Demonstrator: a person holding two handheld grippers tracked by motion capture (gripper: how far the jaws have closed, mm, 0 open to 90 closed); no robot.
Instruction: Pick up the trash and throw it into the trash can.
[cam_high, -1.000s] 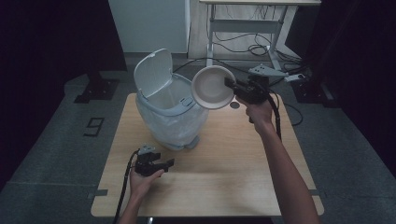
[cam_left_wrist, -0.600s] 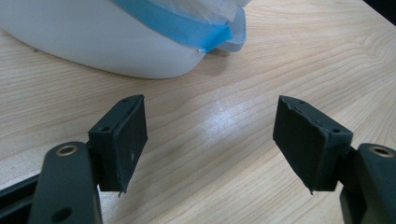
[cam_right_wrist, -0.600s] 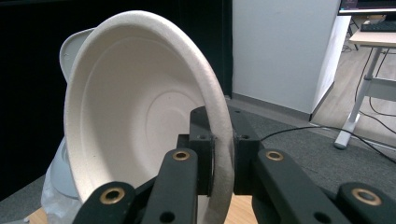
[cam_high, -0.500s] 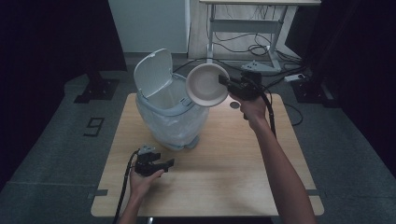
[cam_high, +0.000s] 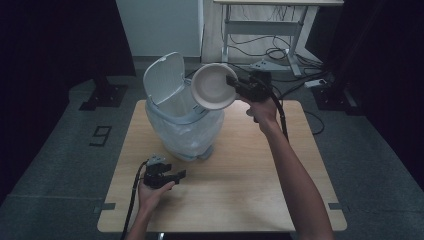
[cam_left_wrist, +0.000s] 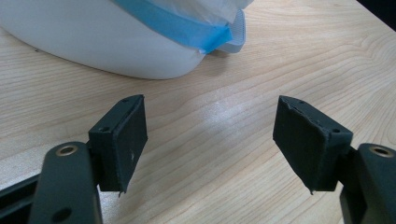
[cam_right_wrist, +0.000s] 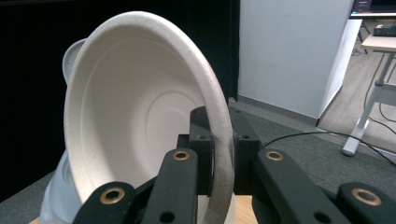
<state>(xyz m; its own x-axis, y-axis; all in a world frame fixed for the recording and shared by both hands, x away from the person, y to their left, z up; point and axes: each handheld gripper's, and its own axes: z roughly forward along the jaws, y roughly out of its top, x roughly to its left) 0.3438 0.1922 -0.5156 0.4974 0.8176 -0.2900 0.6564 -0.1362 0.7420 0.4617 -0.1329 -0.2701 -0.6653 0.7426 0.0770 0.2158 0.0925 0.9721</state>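
Tongs in the right hand (cam_high: 232, 87) are clenched on the rim of a white paper bowl (cam_high: 214, 86); in the right gripper view the same right tongs (cam_right_wrist: 223, 154) pinch the thin edge of the bowl (cam_right_wrist: 140, 107) between the two black pads, one pad inside the wall and one outside. The bowl stands tipped on its side, its hollow facing the camera in the high view, and it hangs in the air above the open mouth of a white bin (cam_high: 182, 125). The bin has a clear bag lining it, and its flip lid (cam_high: 164, 77) stands raised at the far left of the opening. The bin sits on the far left part of the wooden counter (cam_high: 260, 170).

The left tongs (cam_high: 172, 176) rest low on the near left of the counter, held by the left hand (cam_high: 150, 192), well apart from the bowl. In the left gripper view these left tongs (cam_left_wrist: 210, 140) stand released, the pads wide apart with only bare wood between them. Just ahead of them lies the rounded white base of the bin (cam_left_wrist: 93, 42), with a strip of blue tape (cam_left_wrist: 177, 28) holding the bag against its wall.

Beyond the counter lies a grey floor with cables (cam_high: 280, 50) and the legs of a desk (cam_high: 260, 35).
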